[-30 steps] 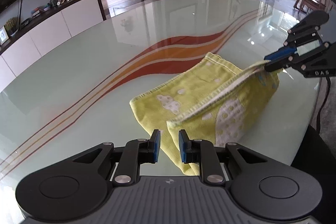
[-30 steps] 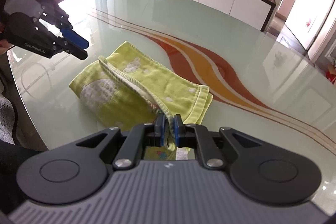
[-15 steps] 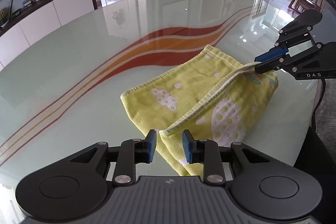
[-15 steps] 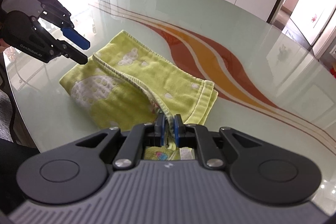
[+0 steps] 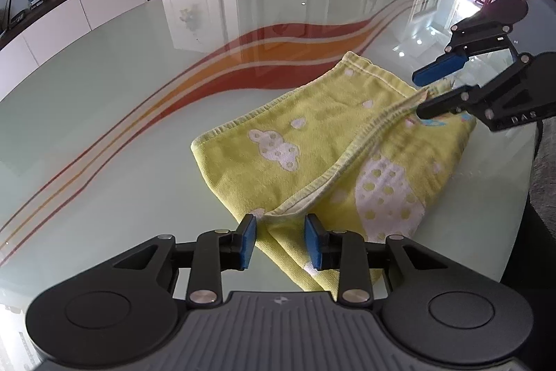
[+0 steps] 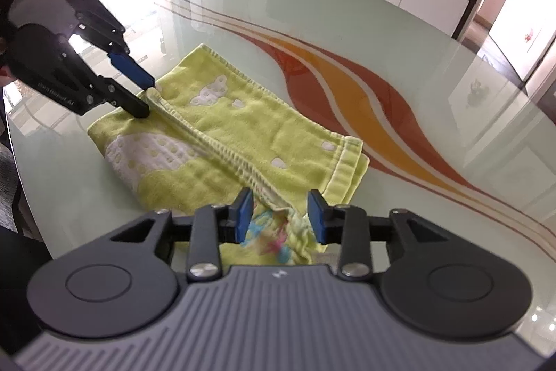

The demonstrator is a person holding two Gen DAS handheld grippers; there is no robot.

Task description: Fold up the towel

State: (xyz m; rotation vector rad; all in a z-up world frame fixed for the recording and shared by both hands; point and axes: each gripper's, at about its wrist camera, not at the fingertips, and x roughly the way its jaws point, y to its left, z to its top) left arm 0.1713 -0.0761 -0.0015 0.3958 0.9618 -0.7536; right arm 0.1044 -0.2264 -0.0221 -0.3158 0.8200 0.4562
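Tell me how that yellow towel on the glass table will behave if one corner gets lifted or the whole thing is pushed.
The towel will probably be floppy: its folded layer sags and creases between the left gripper and the right gripper. It looks light, being thin cloth. Pushed, it would likely slide and bunch, since the table is glossy glass.

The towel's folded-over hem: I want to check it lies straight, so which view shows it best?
The right wrist view: the hem runs unobstructed across the towel between both grippers. The left wrist view shows it too, but more foreshortened.
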